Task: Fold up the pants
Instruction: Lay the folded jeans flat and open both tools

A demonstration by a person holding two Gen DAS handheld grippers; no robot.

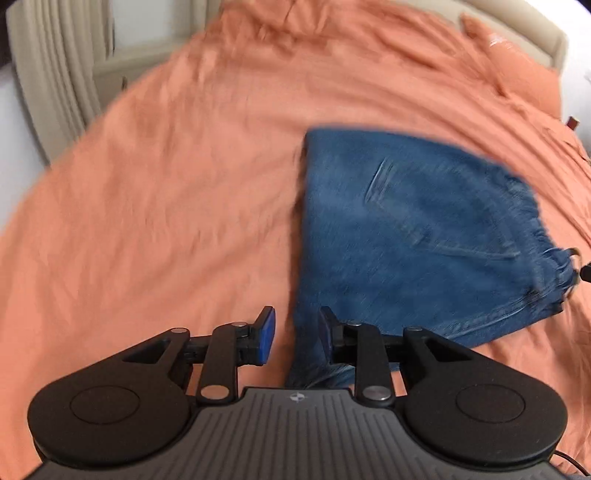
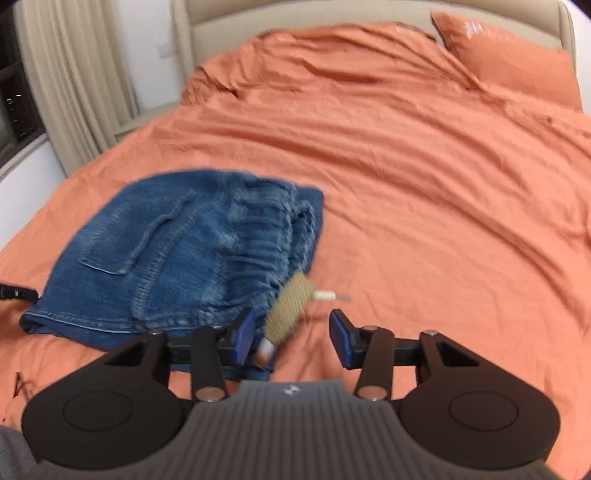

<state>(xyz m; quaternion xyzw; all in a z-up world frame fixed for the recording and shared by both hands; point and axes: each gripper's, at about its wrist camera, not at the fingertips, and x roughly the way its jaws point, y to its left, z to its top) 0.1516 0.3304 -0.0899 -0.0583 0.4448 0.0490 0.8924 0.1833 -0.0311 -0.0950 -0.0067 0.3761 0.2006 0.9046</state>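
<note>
Blue denim pants (image 1: pixel 413 236) lie folded into a compact stack on the orange bed sheet (image 1: pixel 166 184). In the right wrist view the pants (image 2: pixel 177 258) sit left of centre, back pocket up and gathered waistband to the right. A tan rope drawstring end (image 2: pixel 290 306) with a white tip lies at the waistband. My left gripper (image 1: pixel 295 332) is open and empty over the pants' near left edge. My right gripper (image 2: pixel 291 334) is open and empty, with the drawstring end between its fingers but not gripped.
The orange sheet (image 2: pixel 424 184) covers the whole bed, wrinkled. An orange pillow (image 2: pixel 509 62) lies at the far right by the beige headboard (image 2: pixel 295 22). Beige curtains (image 2: pixel 74 74) hang at the left, past the bed's edge.
</note>
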